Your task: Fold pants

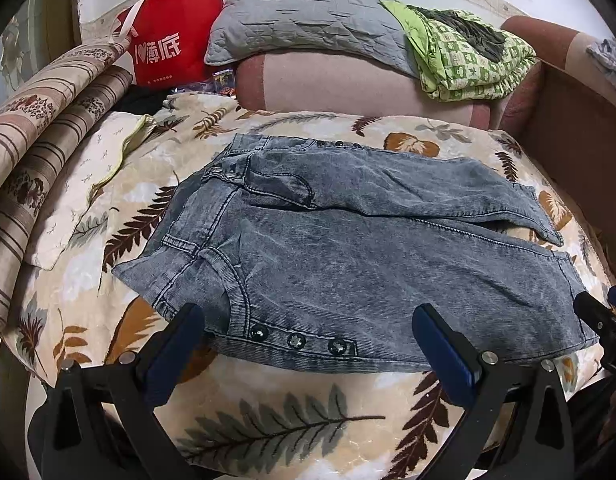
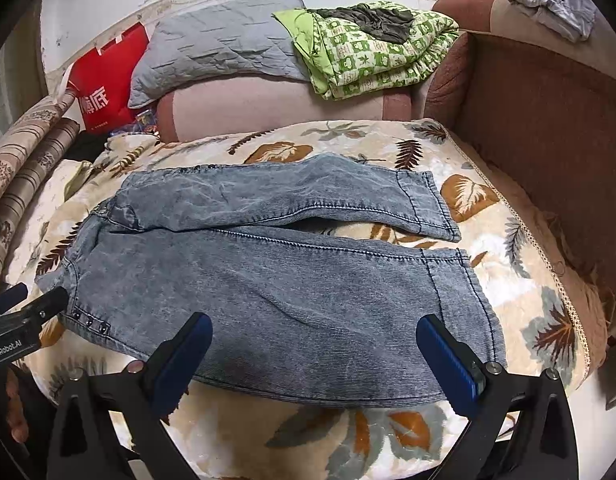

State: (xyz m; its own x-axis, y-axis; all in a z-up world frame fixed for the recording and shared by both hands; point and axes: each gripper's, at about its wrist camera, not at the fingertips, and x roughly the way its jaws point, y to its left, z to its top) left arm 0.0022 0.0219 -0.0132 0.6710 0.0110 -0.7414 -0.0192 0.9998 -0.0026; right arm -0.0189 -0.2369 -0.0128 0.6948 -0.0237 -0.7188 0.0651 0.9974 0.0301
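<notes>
Both tools hovered at the near edge, spread wide and gripping nothing: the left gripper (image 1: 308, 344) by the buttoned waist, the right gripper (image 2: 313, 354) nearer the cuffs. Beyond them the pants (image 2: 268, 280) lay flat on the leaf-print blanket (image 2: 268, 440), long axis running left to right.

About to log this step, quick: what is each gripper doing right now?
Left gripper: open, holding nothing, fingers spread over the near edge of the pants.
Right gripper: open, holding nothing, over the near pant leg.
</notes>
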